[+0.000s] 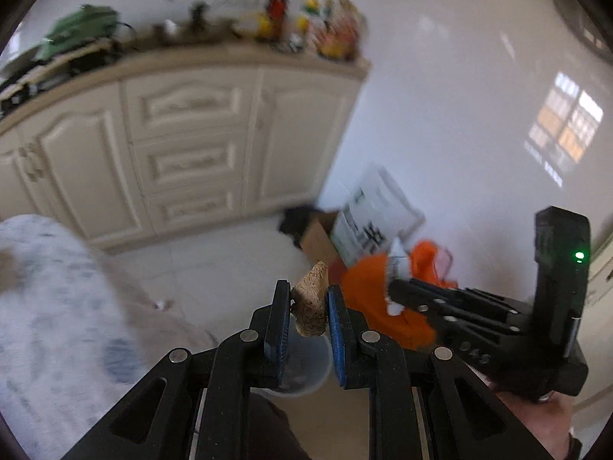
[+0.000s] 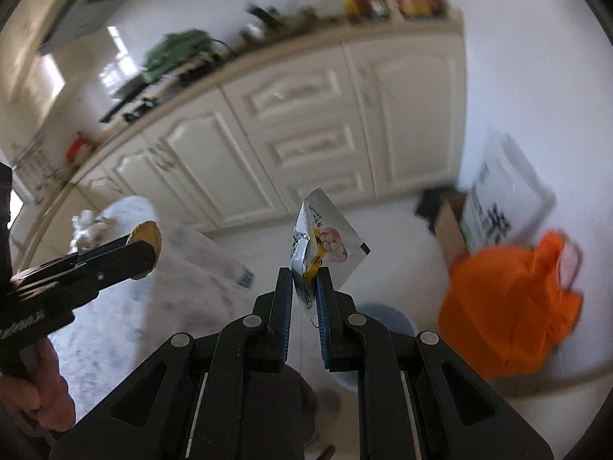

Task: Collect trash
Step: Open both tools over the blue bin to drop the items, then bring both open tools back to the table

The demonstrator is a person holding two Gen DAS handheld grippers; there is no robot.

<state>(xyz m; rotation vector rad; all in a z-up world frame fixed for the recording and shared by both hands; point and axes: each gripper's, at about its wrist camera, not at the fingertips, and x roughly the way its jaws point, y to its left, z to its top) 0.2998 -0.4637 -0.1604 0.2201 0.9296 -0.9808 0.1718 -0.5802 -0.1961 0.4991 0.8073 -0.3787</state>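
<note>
The left gripper [image 1: 308, 303] clamps a peel scrap [image 1: 311, 301]; the right gripper [image 2: 304, 280] pinches a snack wrapper [image 2: 325, 245]. Keep both grips firm until over the bin [image 2: 387, 316].

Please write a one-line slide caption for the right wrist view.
Right tool shut on a snack wrapper, cream cabinet behind, orange bag right.

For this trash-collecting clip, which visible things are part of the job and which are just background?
Part of the job:
- left gripper, shut on a brown peel-like scrap
- right gripper, shut on a snack wrapper
- pale bin below the grippers

Just lying about:
- cream cabinet
- orange bag
- printed box
- green bag
</note>
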